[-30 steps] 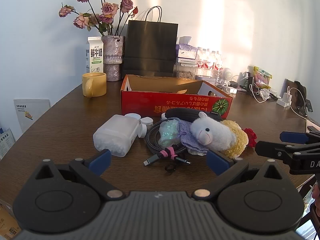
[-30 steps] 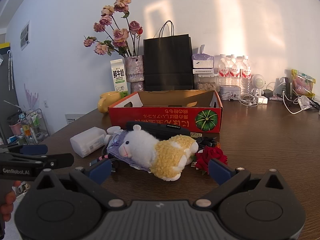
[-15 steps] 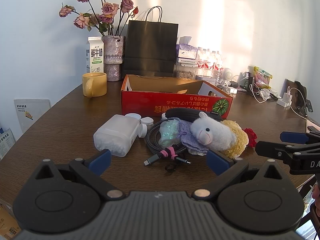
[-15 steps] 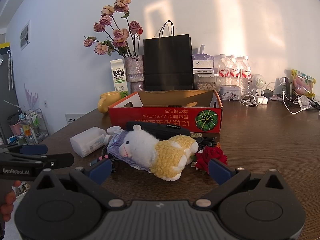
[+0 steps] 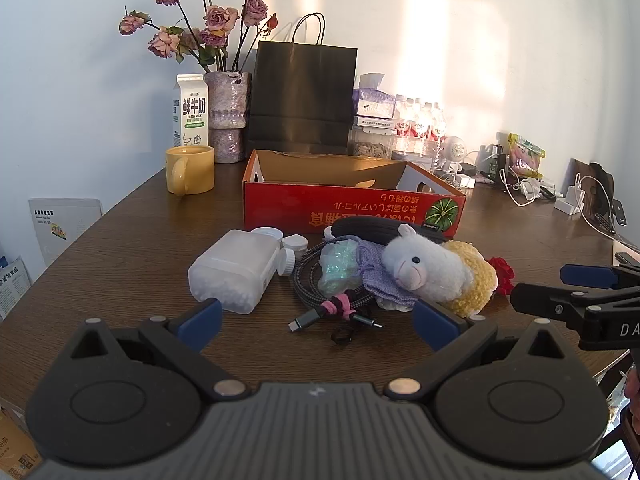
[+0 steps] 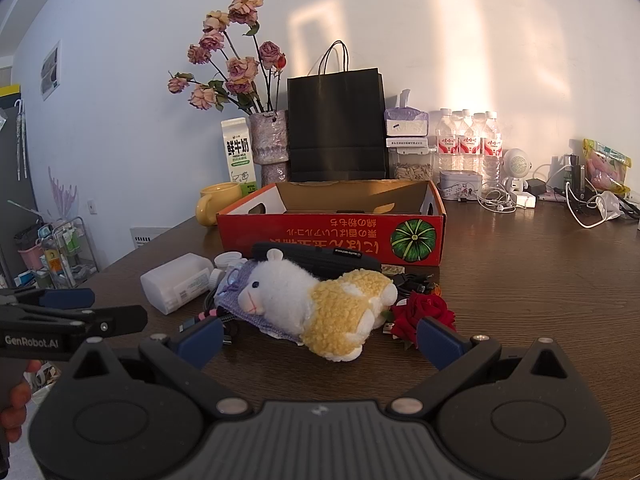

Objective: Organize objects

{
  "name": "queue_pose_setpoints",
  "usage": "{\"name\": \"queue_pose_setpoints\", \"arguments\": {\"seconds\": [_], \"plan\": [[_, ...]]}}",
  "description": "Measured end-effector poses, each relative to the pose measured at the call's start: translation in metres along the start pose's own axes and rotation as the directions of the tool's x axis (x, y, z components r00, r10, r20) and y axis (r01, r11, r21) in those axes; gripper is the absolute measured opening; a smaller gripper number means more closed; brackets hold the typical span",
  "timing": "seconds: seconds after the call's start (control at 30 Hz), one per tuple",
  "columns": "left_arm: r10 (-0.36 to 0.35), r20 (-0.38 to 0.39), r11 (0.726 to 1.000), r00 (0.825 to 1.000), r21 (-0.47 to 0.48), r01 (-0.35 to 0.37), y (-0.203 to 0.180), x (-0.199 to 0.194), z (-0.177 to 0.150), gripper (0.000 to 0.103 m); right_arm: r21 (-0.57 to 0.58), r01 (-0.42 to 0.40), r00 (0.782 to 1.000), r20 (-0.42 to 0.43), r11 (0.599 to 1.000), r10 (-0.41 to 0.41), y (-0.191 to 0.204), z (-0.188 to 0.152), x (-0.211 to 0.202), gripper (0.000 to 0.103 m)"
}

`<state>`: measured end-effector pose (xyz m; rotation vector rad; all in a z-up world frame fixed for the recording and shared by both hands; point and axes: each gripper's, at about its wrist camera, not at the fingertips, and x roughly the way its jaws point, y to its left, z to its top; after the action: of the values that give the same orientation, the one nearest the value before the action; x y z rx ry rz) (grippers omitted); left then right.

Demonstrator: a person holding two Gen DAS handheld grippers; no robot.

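Note:
A pile lies on the brown table in front of an open red cardboard box [image 5: 352, 210] [image 6: 332, 236]: a white and yellow plush sheep [image 5: 436, 272] [image 6: 316, 304], a translucent plastic bottle [image 5: 234, 272] [image 6: 176, 280], a coiled braided cable [image 5: 332, 304], a purple knit pouch [image 5: 376, 280], a black case [image 6: 320, 258] and a red fabric rose [image 6: 424, 312]. My left gripper [image 5: 316, 322] is open and empty, just short of the cable. My right gripper [image 6: 318, 338] is open and empty, just short of the sheep.
A yellow mug [image 5: 190, 168], a milk carton [image 5: 190, 110], a vase of dried roses [image 5: 228, 116], a black paper bag [image 5: 304, 100], water bottles [image 6: 468, 148] and chargers with cables [image 6: 576, 200] stand along the back. The table's edge falls off at the left.

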<state>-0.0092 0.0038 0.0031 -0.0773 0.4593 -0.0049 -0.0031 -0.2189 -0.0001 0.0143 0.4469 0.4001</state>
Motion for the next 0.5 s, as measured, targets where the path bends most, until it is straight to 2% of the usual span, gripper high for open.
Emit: {"name": "queue_pose_setpoints", "arguments": {"seconds": [0.5], "plan": [[0.0,0.0,1.0,1.0,-0.001,0.0,0.0007,-0.0009,-0.0002,0.103,0.0,0.0,1.0,0.0,1.0,0.0,0.0,-0.0004,0.0003,0.103]]}}
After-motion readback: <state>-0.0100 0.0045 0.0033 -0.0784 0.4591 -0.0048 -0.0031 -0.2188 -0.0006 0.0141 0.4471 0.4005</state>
